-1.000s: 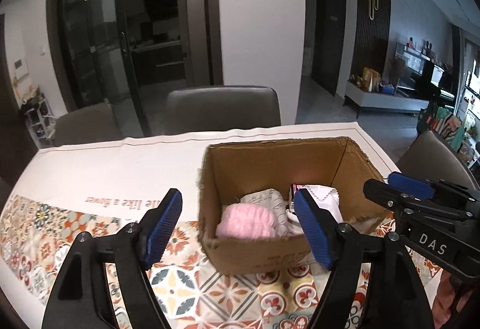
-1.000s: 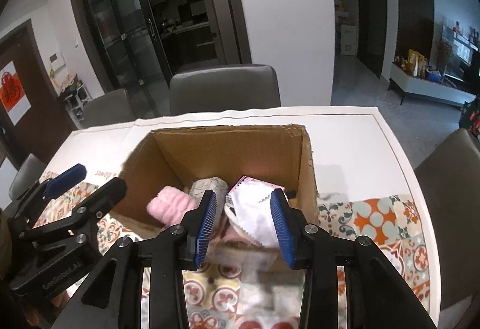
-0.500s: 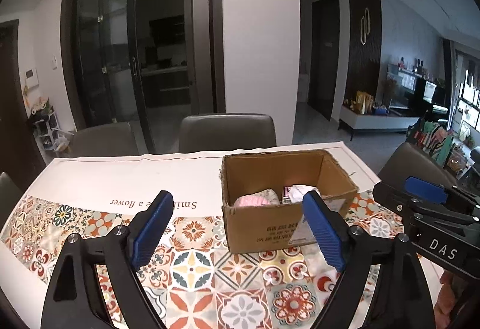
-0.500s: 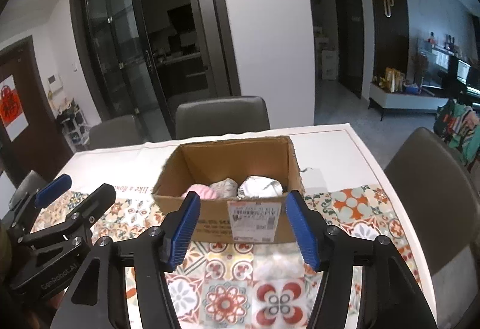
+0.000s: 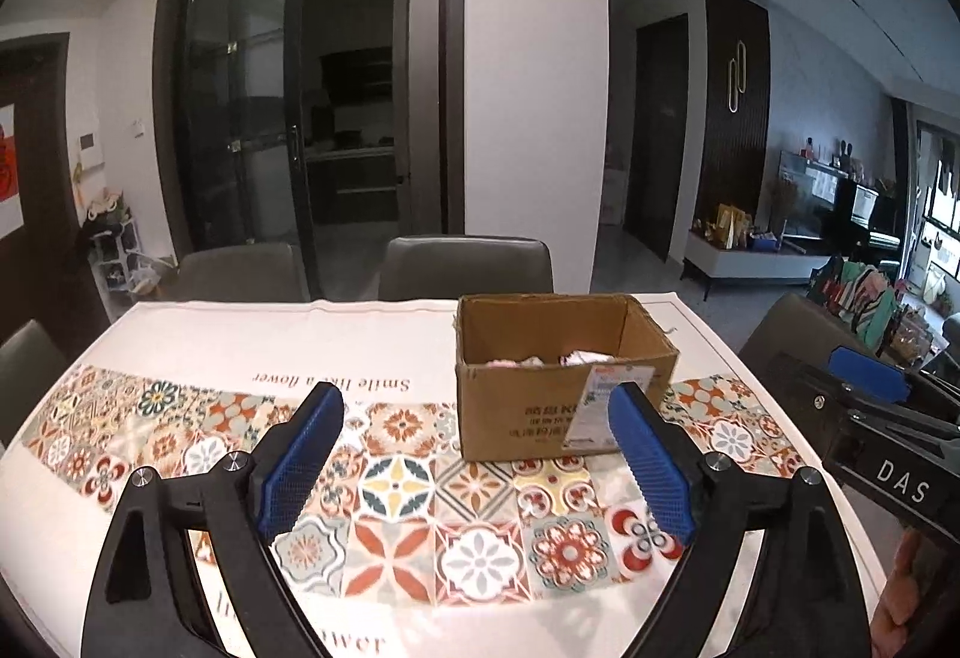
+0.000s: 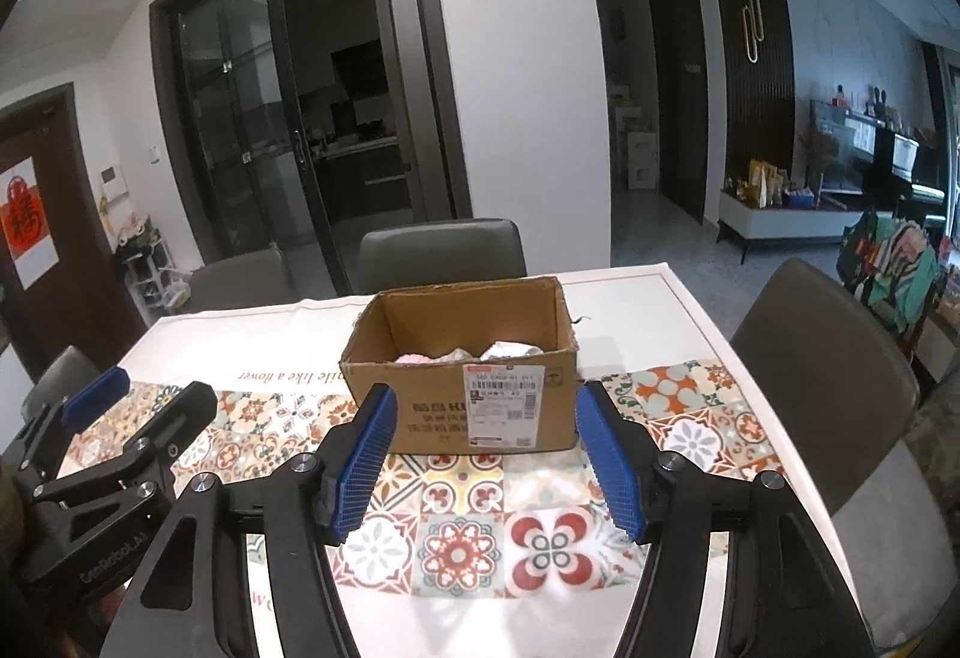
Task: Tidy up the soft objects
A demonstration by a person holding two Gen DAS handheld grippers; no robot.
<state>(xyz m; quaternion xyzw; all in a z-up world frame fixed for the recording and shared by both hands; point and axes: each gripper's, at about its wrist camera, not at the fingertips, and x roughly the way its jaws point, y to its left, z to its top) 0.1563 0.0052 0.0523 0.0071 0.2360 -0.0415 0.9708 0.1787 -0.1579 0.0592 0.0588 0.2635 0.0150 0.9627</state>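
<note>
An open cardboard box (image 5: 528, 412) (image 6: 438, 406) stands on the tiled tablecloth. Inside it I see the tops of a pink soft item (image 6: 414, 358) (image 5: 501, 361) and white cloth items (image 6: 510, 350) (image 5: 585, 356). My left gripper (image 5: 474, 469) is open and empty, held above the cloth in front of the box and a little left of it. My right gripper (image 6: 489, 469) is open and empty, in front of the box. Each gripper also shows at the edge of the other's view.
The table (image 5: 198, 334) has a patterned cloth (image 6: 552, 532) with printed lettering. Grey chairs stand behind the table (image 5: 465, 268) and at its right side (image 6: 822, 352). Glass doors and a white wall are beyond.
Both grippers have drawn back and up from the box. The right gripper has let go of the white cloth item, which now lies in the box, and has opened wider.
</note>
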